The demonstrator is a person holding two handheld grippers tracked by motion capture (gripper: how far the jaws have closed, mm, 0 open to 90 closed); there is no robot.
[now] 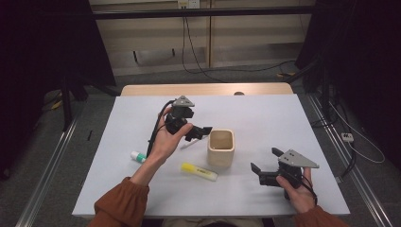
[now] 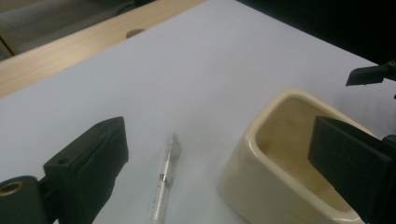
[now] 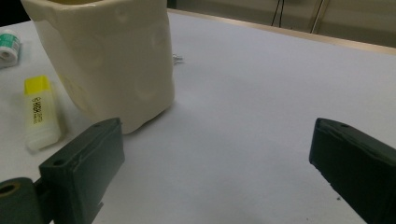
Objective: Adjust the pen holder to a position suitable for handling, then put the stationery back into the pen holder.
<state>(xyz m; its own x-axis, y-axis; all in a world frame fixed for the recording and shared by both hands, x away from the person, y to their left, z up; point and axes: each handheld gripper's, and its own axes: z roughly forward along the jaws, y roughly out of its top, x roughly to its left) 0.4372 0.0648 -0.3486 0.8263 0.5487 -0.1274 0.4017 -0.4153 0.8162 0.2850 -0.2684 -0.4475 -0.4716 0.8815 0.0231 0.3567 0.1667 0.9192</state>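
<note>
A cream square cup [image 1: 221, 147] stands upright in the middle of the white table [image 1: 265, 113]. My left gripper [image 1: 198, 133] hovers just left of the cup, open, nothing between its jaws. In the left gripper view a clear pen [image 2: 163, 182] lies on the table below the open left gripper [image 2: 219, 140], and the cup [image 2: 280, 158] sits at the right. My right gripper [image 1: 265, 160] is open, low at the cup's right, and empty. In the right gripper view the cup [image 3: 107, 56] stands ahead on the left of the open right gripper [image 3: 215, 140].
A yellow highlighter [image 1: 198, 171] lies in front of the cup, also the highlighter [image 3: 39, 112]. A small white and green tube [image 1: 138, 156] lies by the left forearm. The pen [image 1: 189, 143] lies left of the cup. A wooden strip [image 1: 208, 89] runs along the table's far edge.
</note>
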